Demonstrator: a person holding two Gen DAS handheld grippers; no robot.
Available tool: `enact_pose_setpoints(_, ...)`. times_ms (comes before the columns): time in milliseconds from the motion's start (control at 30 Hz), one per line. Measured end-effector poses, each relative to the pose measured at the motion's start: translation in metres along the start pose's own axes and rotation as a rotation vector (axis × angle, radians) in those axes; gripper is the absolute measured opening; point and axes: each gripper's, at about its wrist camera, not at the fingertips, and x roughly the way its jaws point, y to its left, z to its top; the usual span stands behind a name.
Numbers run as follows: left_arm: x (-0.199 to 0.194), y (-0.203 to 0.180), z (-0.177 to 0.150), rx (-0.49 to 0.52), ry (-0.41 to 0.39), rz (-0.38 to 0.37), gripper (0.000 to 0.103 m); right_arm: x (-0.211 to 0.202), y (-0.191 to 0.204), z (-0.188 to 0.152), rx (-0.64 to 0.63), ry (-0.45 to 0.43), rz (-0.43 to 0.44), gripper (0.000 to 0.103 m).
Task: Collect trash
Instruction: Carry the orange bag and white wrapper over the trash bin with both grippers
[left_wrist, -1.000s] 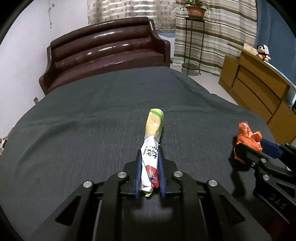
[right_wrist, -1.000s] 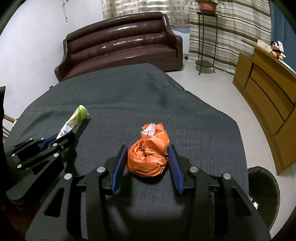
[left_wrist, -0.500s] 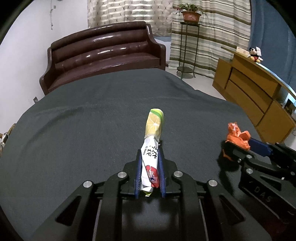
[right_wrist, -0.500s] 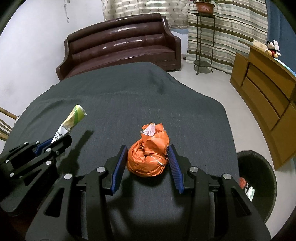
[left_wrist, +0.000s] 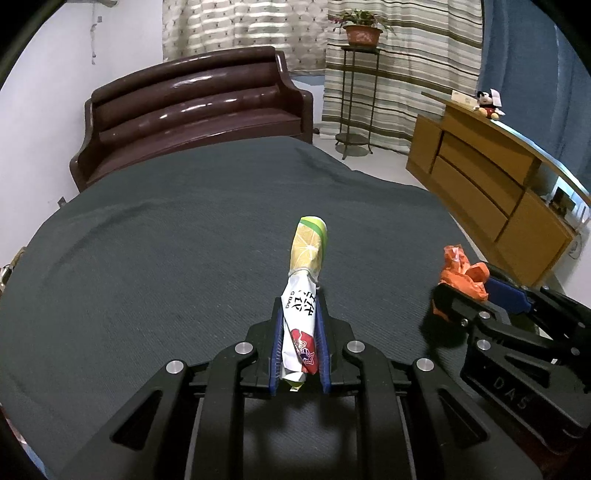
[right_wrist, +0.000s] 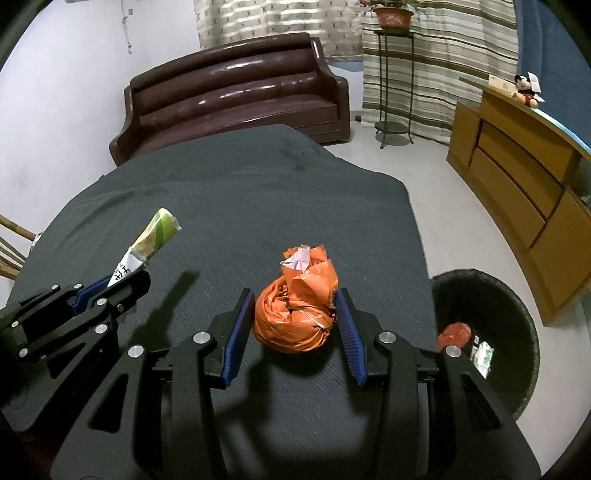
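A rolled wrapper (left_wrist: 304, 291), white below and yellow-green at its far end, sticks forward out of my left gripper (left_wrist: 298, 325), which is shut on it above the dark grey bed (left_wrist: 166, 258). The right wrist view shows that wrapper (right_wrist: 149, 245) and left gripper (right_wrist: 110, 286) at the left. My right gripper (right_wrist: 295, 314) is shut on a crumpled orange plastic bag (right_wrist: 295, 317), its blue pads pressing both sides. From the left wrist camera, the orange bag (left_wrist: 461, 275) and right gripper (left_wrist: 480, 295) appear at the right. A black trash bin (right_wrist: 491, 339) stands on the floor to the right of the bed, with red trash (right_wrist: 454, 334) inside.
A dark brown leather sofa (right_wrist: 236, 96) stands beyond the bed's far end. A wooden dresser (right_wrist: 524, 177) with a plush toy (right_wrist: 526, 90) lines the right wall. A metal plant stand (right_wrist: 393, 81) is in front of striped curtains. White floor (right_wrist: 443, 206) lies between bed and dresser.
Both grippers have moved to the right over the bed, each keeping its hold. The trash bin has come further into the right wrist view.
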Motion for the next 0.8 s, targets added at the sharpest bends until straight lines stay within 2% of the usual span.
enact_pose_setpoints(300,-0.004,-0.025,-0.006,0.020,-0.006,-0.022,0.017,-0.019,-0.026,-0.016,0.029,-0.013,-0.032,0.044)
enact_pose_setpoints(533,-0.004,-0.047,-0.005,0.055,-0.018,-0.042,0.017,-0.030,-0.050,-0.016,0.033,-0.027,-0.068,0.044)
enact_pose_setpoints(800,0.000,-0.081,0.000,0.110,-0.031,-0.075,0.017,-0.043,-0.092,-0.018,0.074,-0.047,-0.130,0.044)
